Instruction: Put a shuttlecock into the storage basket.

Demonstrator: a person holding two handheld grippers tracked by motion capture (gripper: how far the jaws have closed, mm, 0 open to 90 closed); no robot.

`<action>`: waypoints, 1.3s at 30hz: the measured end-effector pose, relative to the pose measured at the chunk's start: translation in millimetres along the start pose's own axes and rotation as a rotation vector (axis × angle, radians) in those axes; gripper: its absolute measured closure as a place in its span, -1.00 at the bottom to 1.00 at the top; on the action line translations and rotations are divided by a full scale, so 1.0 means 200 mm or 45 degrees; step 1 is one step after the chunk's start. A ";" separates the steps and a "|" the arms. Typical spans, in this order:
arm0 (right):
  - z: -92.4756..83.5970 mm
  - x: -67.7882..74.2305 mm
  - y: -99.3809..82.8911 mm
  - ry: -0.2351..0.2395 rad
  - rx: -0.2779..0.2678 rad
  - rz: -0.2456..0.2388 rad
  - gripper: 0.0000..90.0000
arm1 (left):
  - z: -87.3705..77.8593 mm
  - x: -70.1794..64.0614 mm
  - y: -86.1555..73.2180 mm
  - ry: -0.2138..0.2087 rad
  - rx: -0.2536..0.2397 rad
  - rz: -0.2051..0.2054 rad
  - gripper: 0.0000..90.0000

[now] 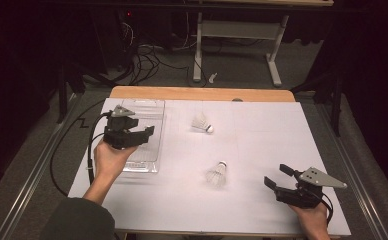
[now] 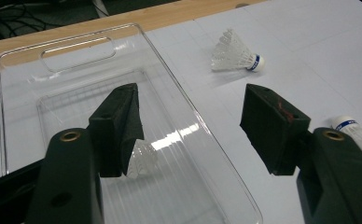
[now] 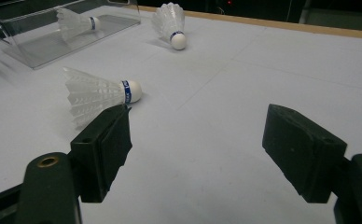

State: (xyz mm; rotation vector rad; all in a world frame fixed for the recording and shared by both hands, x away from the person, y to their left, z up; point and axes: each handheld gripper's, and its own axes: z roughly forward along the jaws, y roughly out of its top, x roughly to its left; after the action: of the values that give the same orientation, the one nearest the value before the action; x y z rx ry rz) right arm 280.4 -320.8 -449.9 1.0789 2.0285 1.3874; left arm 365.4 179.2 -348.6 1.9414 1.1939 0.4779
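Observation:
Three white shuttlecocks with blue-banded corks are here. One lies inside the clear plastic tray [image 2: 179,88], half hidden behind my left jaw [image 2: 142,159], and it shows again in the right gripper view [image 3: 76,23]. A second shuttlecock [image 1: 202,123] [image 2: 235,57] [image 3: 170,23] lies on the white sheet right of the tray [image 1: 149,155]. The third shuttlecock [image 1: 217,174] [image 3: 100,93] lies nearer the front. My left gripper [image 1: 141,126] [image 2: 191,100] hangs open over the tray. Near the front right, my right gripper [image 1: 277,175] [image 3: 198,126] is open and holds nothing.
A white sheet [image 1: 262,135] covers the table, with a wooden strip [image 1: 202,93] along the far edge. Beyond it stand a metal table frame [image 1: 234,30] and tangled cables [image 1: 147,60] on the floor. The third shuttlecock's cork [image 2: 349,125] peeks beside the left gripper's right jaw.

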 end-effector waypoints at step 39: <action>0.00 0.00 0.00 -0.001 0.001 0.008 -0.47 | -0.08 -0.04 -0.18 -0.058 -0.133 -0.012 -0.19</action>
State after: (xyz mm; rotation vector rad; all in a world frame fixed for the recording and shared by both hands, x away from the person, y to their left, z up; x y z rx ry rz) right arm 281.5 -320.7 -450.2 1.0870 2.0265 1.3892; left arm 330.4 188.6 -365.2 1.8475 1.1273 0.4790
